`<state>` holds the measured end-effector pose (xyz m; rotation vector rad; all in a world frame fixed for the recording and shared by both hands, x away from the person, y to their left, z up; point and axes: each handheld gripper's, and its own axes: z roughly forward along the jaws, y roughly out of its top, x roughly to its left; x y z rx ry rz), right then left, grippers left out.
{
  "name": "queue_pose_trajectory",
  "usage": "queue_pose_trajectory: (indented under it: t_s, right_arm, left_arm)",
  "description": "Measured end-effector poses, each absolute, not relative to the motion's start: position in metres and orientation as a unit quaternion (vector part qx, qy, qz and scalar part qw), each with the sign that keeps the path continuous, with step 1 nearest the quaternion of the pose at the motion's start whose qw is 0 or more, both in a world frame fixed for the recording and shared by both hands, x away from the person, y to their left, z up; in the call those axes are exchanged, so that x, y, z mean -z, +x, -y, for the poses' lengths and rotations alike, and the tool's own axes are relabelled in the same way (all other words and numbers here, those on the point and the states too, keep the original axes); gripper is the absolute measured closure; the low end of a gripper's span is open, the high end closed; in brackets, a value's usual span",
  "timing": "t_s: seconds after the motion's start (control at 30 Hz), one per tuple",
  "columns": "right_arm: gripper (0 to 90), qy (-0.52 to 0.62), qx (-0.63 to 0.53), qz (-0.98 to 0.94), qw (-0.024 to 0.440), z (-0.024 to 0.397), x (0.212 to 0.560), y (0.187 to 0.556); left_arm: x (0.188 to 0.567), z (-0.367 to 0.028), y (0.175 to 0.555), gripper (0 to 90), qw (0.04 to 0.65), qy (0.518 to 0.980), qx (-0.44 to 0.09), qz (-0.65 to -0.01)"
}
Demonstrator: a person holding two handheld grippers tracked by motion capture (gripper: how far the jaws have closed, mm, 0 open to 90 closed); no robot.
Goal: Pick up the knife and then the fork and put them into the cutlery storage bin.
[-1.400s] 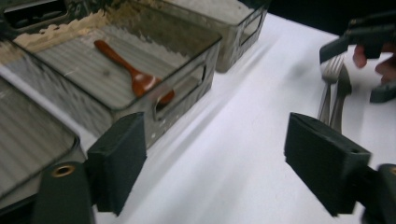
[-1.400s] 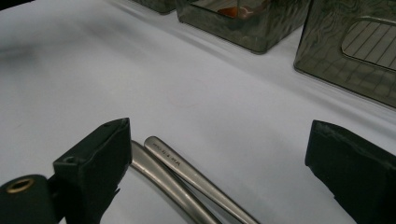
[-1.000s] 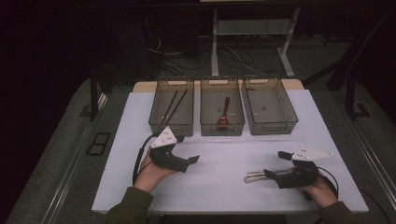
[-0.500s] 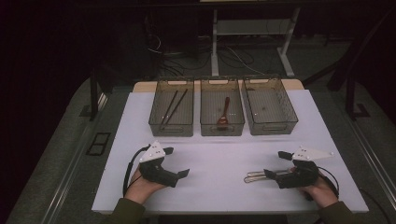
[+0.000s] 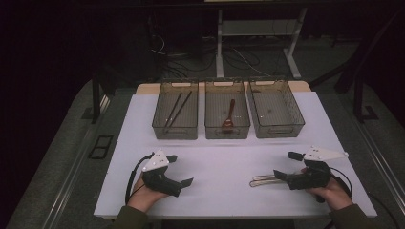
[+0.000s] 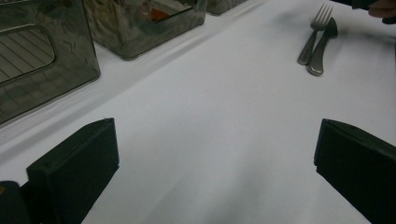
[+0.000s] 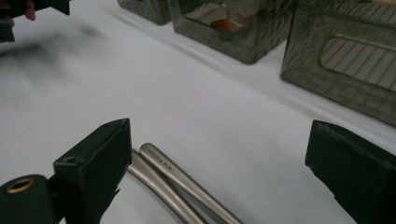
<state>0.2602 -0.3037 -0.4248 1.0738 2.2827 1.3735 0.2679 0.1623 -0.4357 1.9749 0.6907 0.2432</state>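
Right hand-held gripper [image 5: 285, 166]: jaws wide apart, nothing clamped; two metal utensils [image 5: 263, 180] lie on counter [image 5: 224, 162] just ahead, handles by near jaw, not centred between jaws. Left hand-held gripper [image 5: 180, 171]: jaws have just opened fully, empty, well apart from utensils. Beyond both: three bins [image 5: 227, 117]. Risk: closing off-centre pinches one handle, nudges other aside; touching handles may lift together, one slipping free mid-carry.

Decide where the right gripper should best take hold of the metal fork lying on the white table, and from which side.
Probably the handle: the fork lies flat beside a second utensil, handle ends toward the open right gripper. Come from above at that end, jaws straddling both, since the two touch.
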Motion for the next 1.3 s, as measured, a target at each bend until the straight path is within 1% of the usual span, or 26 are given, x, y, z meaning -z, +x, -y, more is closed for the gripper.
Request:
queue_pose_trajectory:
  t_s: [0.17,0.27,0.3,0.33,0.37,0.47,0.57,0.7,0.77,0.87,0.9,1.1,1.3]
  right_arm:
    - [6.7,0.365,-0.476,-0.789,0.131,0.307,0.418,0.261]
    - [8.0,0.361,-0.452,-0.806,0.129,0.309,0.416,0.263]
    - [18.7,0.356,-0.446,-0.811,0.129,0.310,0.416,0.262]
    - [24.7,0.347,-0.445,-0.816,0.128,0.312,0.416,0.262]
    - [26.7,0.351,-0.439,-0.817,0.128,0.313,0.416,0.262]
    - [42.0,0.359,-0.426,-0.821,0.124,0.317,0.417,0.263]
    - [56.8,0.361,-0.419,-0.826,0.110,0.321,0.417,0.265]
    - [73.8,0.362,-0.393,-0.839,0.105,0.326,0.422,0.266]
    - [80.2,0.357,-0.381,-0.847,0.102,0.326,0.424,0.266]
    - [87.4,0.348,-0.367,-0.857,0.095,0.326,0.427,0.266]
    - [88.7,0.346,-0.364,-0.860,0.093,0.326,0.427,0.266]
    - [88.9,0.348,-0.344,-0.868,0.079,0.326,0.433,0.268]
    - [88.9,0.344,-0.336,-0.874,0.075,0.327,0.437,0.269]
  left_arm:
    - [0.435,-0.162,0.268,0.0,0.493,0.817,-0.099,-0.283]
    - [0.435,-0.162,0.268,0.0,0.494,0.817,-0.098,-0.282]
    - [0.435,-0.161,0.268,0.0,0.494,0.817,-0.097,-0.281]
    - [0.435,-0.161,0.268,0.0,0.494,0.817,-0.097,-0.281]
    - [0.435,-0.161,0.268,0.0,0.494,0.818,-0.097,-0.280]
    - [0.435,-0.162,0.268,0.0,0.495,0.817,-0.095,-0.280]
    - [0.435,-0.161,0.268,0.0,0.495,0.818,-0.094,-0.279]
    - [0.436,-0.160,0.268,0.0,0.491,0.820,-0.092,-0.278]
    - [0.437,-0.160,0.268,0.0,0.490,0.821,-0.092,-0.277]
    - [0.437,-0.160,0.268,0.0,0.490,0.823,-0.091,-0.275]
    - [0.437,-0.159,0.268,0.0,0.490,0.823,-0.090,-0.274]
    - [0.438,-0.159,0.268,0.0,0.489,0.823,-0.087,-0.275]
    - [0.439,-0.158,0.269,0.0,0.486,0.826,-0.086,-0.273]
